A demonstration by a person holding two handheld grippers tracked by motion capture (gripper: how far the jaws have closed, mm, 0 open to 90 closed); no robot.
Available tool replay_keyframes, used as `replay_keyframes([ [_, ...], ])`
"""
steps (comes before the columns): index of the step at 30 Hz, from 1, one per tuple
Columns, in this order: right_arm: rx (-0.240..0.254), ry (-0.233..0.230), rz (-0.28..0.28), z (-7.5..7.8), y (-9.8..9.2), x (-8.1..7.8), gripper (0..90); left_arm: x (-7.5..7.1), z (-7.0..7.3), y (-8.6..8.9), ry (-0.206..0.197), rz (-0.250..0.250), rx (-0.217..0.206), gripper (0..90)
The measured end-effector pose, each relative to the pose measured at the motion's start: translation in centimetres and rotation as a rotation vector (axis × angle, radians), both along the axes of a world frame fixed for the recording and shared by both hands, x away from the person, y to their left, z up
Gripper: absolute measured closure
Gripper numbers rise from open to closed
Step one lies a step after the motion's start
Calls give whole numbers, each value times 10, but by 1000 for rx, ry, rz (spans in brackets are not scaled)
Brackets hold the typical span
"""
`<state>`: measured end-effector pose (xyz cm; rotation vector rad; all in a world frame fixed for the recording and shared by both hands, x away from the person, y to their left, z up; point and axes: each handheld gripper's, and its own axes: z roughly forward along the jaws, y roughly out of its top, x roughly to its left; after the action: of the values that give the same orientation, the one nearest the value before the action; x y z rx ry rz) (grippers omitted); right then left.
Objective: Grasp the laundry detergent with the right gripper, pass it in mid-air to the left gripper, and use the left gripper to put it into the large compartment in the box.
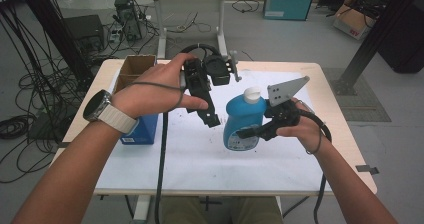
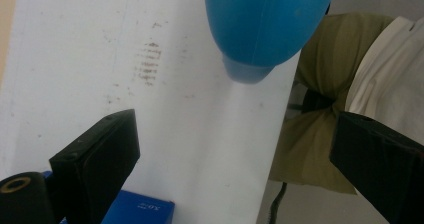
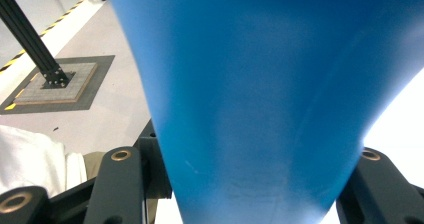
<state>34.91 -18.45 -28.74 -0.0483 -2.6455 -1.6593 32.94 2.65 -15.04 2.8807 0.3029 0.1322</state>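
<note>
At centre frame in the high view, the right gripper (image 1: 250, 131) is clamped on a blue plastic bottle with a white cap (image 1: 244, 120), holding it just above the white paper sheet (image 1: 200, 159) that covers the pale wooden worktop (image 1: 345, 149). In the right gripper view the bottle's blue body (image 3: 260, 99) is wedged between the two black jaws. The left gripper (image 1: 209, 115), to the bottle's left, hangs released, its jaws wide apart over the paper with nothing between them; in its own view the bottle's rounded end (image 2: 265, 24) sits at the top of the frame.

The grip looks low on the body, so carrying the bottle upright and slowly would likely keep it from tipping in the jaws; the idle gripper is near enough to steady the cap end if needed.

Open paper lies below the bottle and to lower right. A blue carton (image 1: 142, 129) and an open brown cardboard box (image 1: 134, 69) crowd the left, and the worktop's right edge is near.
</note>
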Motion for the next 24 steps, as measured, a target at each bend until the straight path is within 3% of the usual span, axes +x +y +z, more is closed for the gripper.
replay_keyframes([
  [4,2,3,11,0,6,1,441,-1,2,0,3,-1,-31,60],
  [18,-24,7,53,-8,24,3,441,0,4,-1,24,-9,-77,56],
  [24,-36,8,63,-12,32,4,441,0,1,-4,24,-12,-72,55],
])
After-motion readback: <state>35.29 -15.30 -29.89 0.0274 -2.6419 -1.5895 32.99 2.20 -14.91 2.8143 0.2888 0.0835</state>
